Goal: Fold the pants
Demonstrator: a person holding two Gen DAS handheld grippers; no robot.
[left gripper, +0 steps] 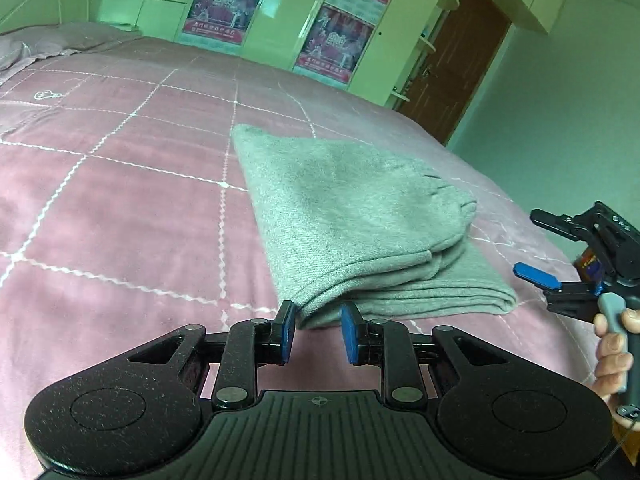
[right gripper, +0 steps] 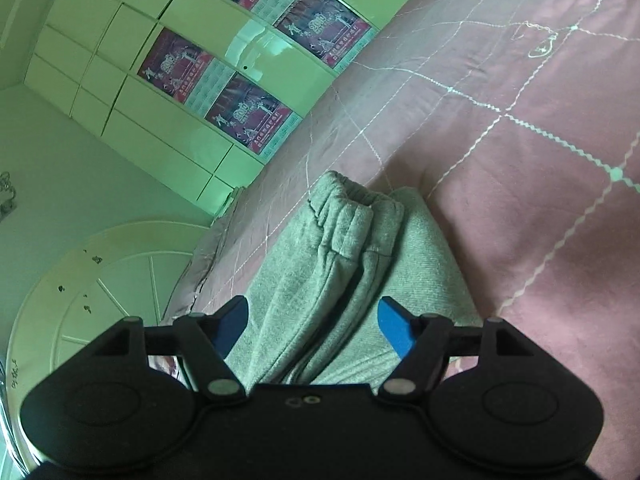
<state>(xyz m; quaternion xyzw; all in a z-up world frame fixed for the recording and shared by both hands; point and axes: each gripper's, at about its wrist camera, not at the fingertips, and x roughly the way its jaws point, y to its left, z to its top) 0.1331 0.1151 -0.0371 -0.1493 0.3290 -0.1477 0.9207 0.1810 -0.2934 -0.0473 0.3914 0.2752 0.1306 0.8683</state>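
The grey pants lie folded in a stack of layers on the pink bedspread. My left gripper is open, its blue pads just short of the stack's near left corner, holding nothing. My right gripper shows at the right edge of the left wrist view, open, beside the stack's right end. In the right wrist view the right gripper is open with the pants between and under its blue pads; the elastic waistband lies on top at the far end.
The bed has white stitched lines and a pillow at the far left. Pale green wardrobes with posters stand behind the bed. A brown door is at the right. The bed's right edge runs near the pants.
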